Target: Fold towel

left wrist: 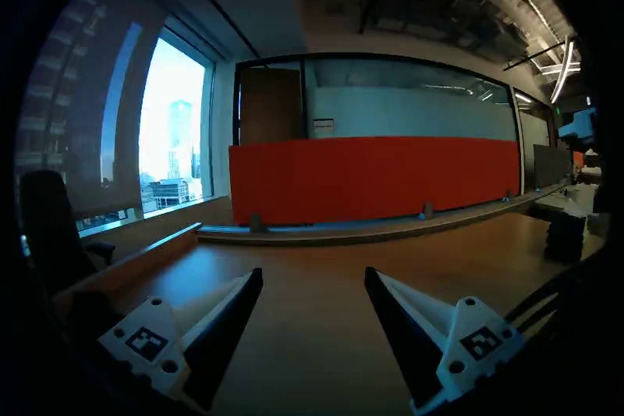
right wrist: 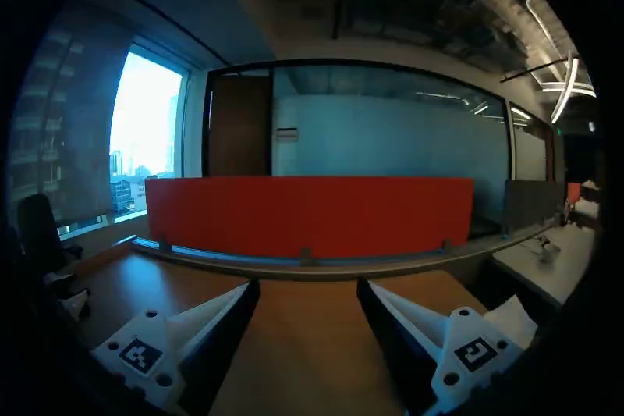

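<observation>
Open-plan office, dim. A long wooden desk (left wrist: 312,338) was recorded under both tools, closed off at its far edge by a red partition (left wrist: 374,178). A bright window (left wrist: 175,143) was noted ahead and to the left of the tools.

Left gripper (left wrist: 313,271): held low over the desk, aimed at the partition. Its fingers were spread wide, with bare wood between them and nothing gripped. A chair (left wrist: 47,221) was noted far to its left, and a dark object (left wrist: 565,236) on the desk ahead to its right; what that object was could not be made out.

Right gripper (right wrist: 308,282): likewise held above the wood, fingers apart, nothing between them. A pale shape (right wrist: 519,318) was noted just beyond its right finger, at the desk's edge. Whether it was cloth or paper could not be told.

Towel: its place could not be fixed from these views. The pale shape was the only candidate, and a weak one.

Progress, as judged: nothing done. No cloth was held, no fold could be confirmed, and both tools were free. Finding the towel, the first grasp and every fold were taken as left to do.

Heading and long axis of the towel: could not be told.
</observation>
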A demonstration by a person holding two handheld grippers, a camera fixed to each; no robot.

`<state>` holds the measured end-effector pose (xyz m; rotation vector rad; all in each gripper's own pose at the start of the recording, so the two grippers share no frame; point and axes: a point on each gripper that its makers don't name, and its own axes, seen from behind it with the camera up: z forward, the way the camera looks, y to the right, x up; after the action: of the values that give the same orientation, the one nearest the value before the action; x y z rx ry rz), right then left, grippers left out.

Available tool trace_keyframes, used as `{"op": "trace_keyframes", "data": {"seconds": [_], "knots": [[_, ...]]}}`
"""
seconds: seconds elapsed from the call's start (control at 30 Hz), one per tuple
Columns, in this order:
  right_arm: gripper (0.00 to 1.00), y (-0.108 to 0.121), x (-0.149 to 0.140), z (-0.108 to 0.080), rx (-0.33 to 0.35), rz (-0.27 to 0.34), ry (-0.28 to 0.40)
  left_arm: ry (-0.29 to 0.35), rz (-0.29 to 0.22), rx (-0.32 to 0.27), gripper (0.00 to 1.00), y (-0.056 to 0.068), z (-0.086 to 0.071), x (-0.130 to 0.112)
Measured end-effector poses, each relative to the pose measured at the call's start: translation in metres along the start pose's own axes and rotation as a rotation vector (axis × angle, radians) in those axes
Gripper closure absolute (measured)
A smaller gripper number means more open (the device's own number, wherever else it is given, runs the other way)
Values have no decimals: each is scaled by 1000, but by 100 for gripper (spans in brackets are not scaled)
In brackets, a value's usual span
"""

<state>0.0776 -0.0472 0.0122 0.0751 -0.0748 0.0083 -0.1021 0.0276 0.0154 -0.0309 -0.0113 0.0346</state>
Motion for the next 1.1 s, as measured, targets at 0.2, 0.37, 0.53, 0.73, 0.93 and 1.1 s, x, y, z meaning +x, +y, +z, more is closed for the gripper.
{"op": "trace_keyframes", "data": {"seconds": [0.2,0.37,0.53,0.73,0.93,1.1], "knots": [[4,-4,-15,-1,7,2,4,5,-14,-3,3,-1,-4,-21],[4,-6,-25,-3,6,-5,8,25,-38,-5,3,-2,-4,-30],[3,-7,-34,-2,8,-10,7,39,-41,-6,3,-2,-5,-39],[4,-9,-42,0,12,3,2,38,-40,-4,3,-4,-3,-45],[4,-11,-44,0,19,-7,-1,39,-39,-7,3,-3,-2,-49],[4,-12,-45,1,22,-7,-1,35,-40,-2,3,-5,-2,-52]]}}
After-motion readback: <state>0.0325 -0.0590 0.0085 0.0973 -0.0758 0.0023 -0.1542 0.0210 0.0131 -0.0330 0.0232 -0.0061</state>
